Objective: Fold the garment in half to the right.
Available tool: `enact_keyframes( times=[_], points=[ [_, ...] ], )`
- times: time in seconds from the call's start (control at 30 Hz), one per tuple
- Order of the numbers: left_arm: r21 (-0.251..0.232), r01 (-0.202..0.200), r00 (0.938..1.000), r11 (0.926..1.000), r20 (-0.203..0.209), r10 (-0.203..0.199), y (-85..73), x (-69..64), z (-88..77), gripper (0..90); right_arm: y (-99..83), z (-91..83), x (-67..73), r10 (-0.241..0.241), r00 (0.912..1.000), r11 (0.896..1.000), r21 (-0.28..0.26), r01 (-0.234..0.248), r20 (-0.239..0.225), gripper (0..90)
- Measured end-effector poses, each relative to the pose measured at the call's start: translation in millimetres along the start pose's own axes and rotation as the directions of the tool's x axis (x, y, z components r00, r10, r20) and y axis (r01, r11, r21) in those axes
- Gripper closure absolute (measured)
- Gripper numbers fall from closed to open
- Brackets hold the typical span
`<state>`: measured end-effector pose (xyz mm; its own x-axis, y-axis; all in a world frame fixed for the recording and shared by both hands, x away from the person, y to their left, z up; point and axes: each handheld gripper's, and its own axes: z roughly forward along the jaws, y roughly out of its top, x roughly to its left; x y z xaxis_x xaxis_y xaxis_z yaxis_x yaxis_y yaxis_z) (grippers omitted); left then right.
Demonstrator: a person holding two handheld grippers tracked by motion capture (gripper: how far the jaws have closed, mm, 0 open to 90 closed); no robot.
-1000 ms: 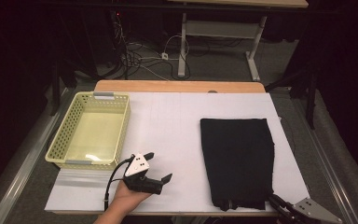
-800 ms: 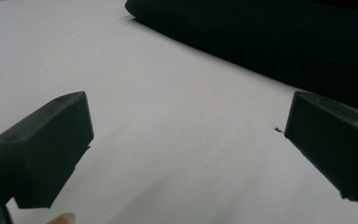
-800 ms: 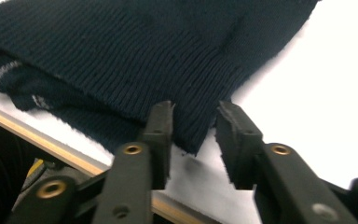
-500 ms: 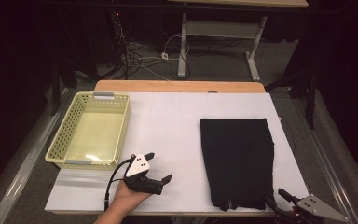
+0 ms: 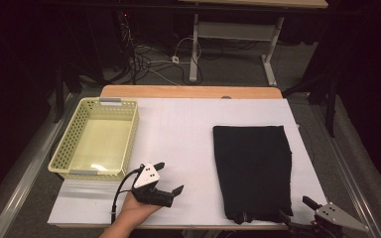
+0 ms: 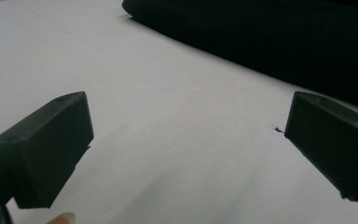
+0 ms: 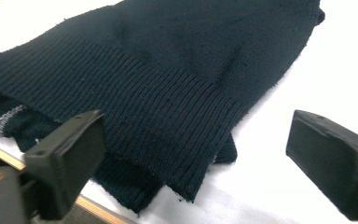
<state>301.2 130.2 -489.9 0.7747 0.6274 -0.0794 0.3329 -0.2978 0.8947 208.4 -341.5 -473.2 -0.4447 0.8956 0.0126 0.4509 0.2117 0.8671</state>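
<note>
Folded black knitted garment (image 5: 253,171) lying flat on the right half of the white table (image 5: 178,134), its near hem reaching the table's near edge; the right gripper view shows ribbed knit (image 7: 168,93) in layers, with a pale-striped inner edge at the near left corner. A pale yellow perforated basket (image 5: 62,156), nothing in it, stands at the far left of the table, well apart from the garment.

Right gripper (image 5: 297,218): at the near right corner of the table, just beside the garment's near right corner. Its jaws have just been opening and now stand wide; the ribbed hem lies ahead of and partly between them, but neither pad presses on it.

Left gripper (image 5: 171,178): resting on the table near its front edge, between basket and garment, held by a hand (image 5: 134,213). Its jaws stand wide apart over bare white surface (image 6: 177,140), with the garment's left edge (image 6: 261,42) farther off.

Step in hand, as judged: the approach to a grasp of the near hem, probably to fold or lift the garment. The next move calls for the right gripper to slide its lower jaw under all stacked layers at the corner before closing, while the left gripper advances rightward to the near left corner.
</note>
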Motion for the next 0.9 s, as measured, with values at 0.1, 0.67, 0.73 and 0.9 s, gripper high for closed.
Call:
enact_keyframes(
  times=[0.1,0.67,0.73,0.9],
  points=[
    [0.002,-0.001,1.0,1.0,0.0,0.001,0.1,-0.1,0.2,0.7,0.9,1.0,2.4,-0.008,0.9999,1.0,0.002,0.008,0.009,0.1],
    [0.009,-0.009,1.0,0.9999,0.003,0.009,0.4,-0.7,0.5,0.7,25.2,21.0,33.6,-0.089,0.9949,0.996,-0.033,0.087,-0.047,0.1],
    [0.007,-0.009,0.9999,0.9999,0.003,0.009,0.3,-0.8,0.5,0.7,27.8,24.6,35.6,-0.091,0.9944,0.996,-0.029,0.09,-0.053,0.0],
    [0.006,-0.012,0.9999,0.9999,0.002,0.012,0.2,-1.1,0.5,0.6,33.8,35.2,41.8,-0.083,0.9928,0.996,-0.025,0.081,-0.086,0.0]
  ],
)
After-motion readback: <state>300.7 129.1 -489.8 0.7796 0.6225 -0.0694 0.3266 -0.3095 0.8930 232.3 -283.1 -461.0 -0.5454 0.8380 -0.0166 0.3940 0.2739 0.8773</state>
